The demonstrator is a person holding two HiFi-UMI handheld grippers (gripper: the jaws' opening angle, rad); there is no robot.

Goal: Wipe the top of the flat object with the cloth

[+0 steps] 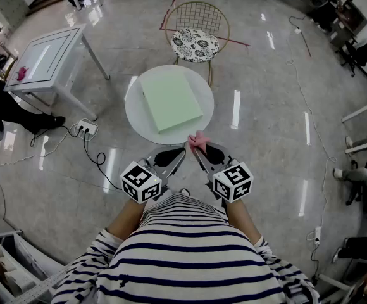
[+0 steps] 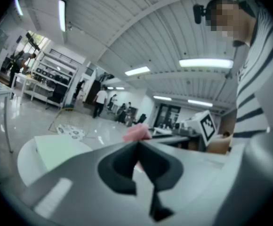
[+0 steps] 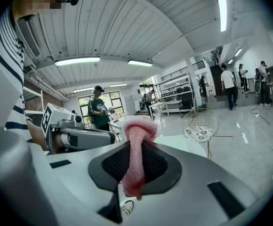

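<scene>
Head view: pink knitted cloth [image 1: 198, 139] bunched in right claw [image 1: 199, 151], jaws clamped on it, by near edge of round white table [image 1: 135, 118]. Left claw [image 1: 178, 157] closed, nothing between jaws, tip just beside cloth. Pale green flat rectangular object [image 1: 169, 100] lies on table, untouched; wiping not started. Cloth looks soft, light, floppy; loose end droops below jaws in right gripper view. Best gripped at bunched middle, loose fold left to drag. Green object likely stiff, light; may slide on smooth table when wiped.
</scene>
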